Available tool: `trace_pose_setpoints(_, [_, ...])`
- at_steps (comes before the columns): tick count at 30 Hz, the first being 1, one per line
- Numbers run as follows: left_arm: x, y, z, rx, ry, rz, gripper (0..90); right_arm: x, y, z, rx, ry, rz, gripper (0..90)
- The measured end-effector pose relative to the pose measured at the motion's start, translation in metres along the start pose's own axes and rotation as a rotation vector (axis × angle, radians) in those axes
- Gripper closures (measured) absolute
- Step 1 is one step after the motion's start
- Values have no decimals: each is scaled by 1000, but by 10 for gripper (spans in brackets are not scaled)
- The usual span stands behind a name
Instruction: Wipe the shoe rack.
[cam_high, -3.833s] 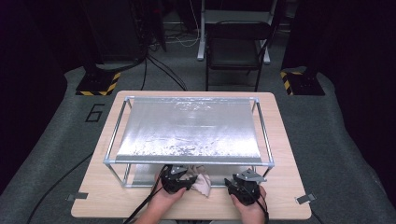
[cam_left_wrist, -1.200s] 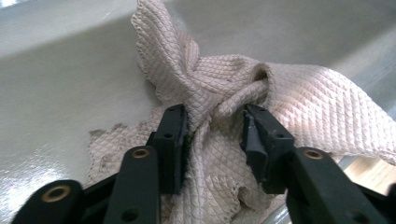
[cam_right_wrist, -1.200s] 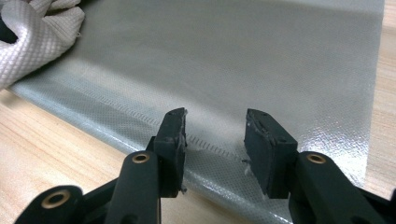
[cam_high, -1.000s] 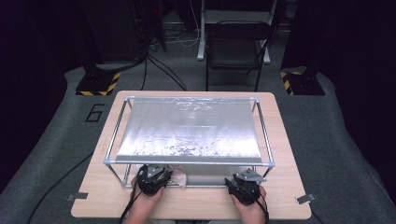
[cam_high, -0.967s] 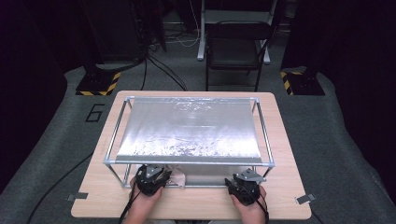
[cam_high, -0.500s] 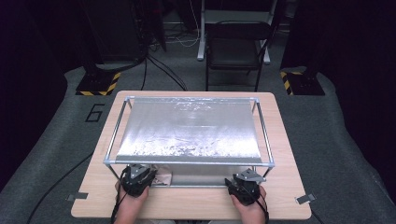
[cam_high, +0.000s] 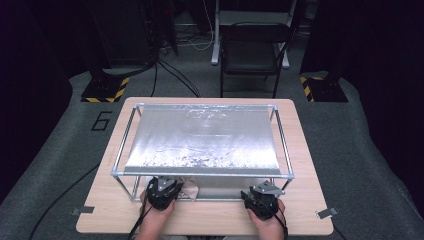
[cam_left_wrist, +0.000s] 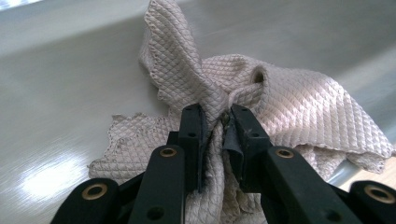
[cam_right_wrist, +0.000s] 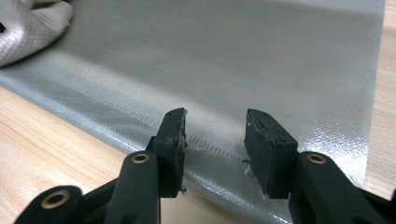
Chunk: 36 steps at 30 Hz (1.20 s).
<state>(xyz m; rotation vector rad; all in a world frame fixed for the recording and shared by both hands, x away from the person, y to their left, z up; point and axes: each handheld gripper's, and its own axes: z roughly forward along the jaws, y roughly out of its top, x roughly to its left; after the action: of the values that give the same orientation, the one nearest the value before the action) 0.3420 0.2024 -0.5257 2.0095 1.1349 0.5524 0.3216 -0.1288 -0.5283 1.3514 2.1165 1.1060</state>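
Now that the left claw (cam_left_wrist: 217, 122) has just been closing and pinches a bunched fold of the beige cloth (cam_left_wrist: 280, 100) on the silver sheet (cam_right_wrist: 280, 56), near the cloth, the right claw (cam_right_wrist: 215, 135) waits spread, so wiping can likely begin.

Grey carpet floor (cam_high: 360, 150), black folding chair (cam_high: 252, 47) (dim surroundings), striped stand bases (cam_high: 105, 90)

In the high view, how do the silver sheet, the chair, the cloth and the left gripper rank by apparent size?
1. silver sheet
2. chair, though it stands farther from the camera
3. and 4. left gripper and cloth: unsure, the cloth is partly hidden under the frame.
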Motion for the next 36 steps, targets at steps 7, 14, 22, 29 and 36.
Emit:
trace_pose_setpoints(7, [6, -2, -3, 4, 3, 17, 757, 0, 0, 0, 0, 0, 0, 584])
trace_pose_setpoints(14, [28, -12, -17, 18, 51, -7, 759, 0, 0, 0, 0, 1, 0, 583])
trace_pose_setpoints(22, [48, -25, -30, -3, 122, -59, 759, 1, 0, 0, 1, 3, 14, 583])
trace_pose_setpoints(29, [53, -28, -36, 15, 141, -43, 759, -1, 0, 0, -2, 9, -5, 583])
trace_pose_setpoints(36, [43, -23, -28, -9, 116, -87, 767, 0, 1, 1, -4, -8, -16, 584])
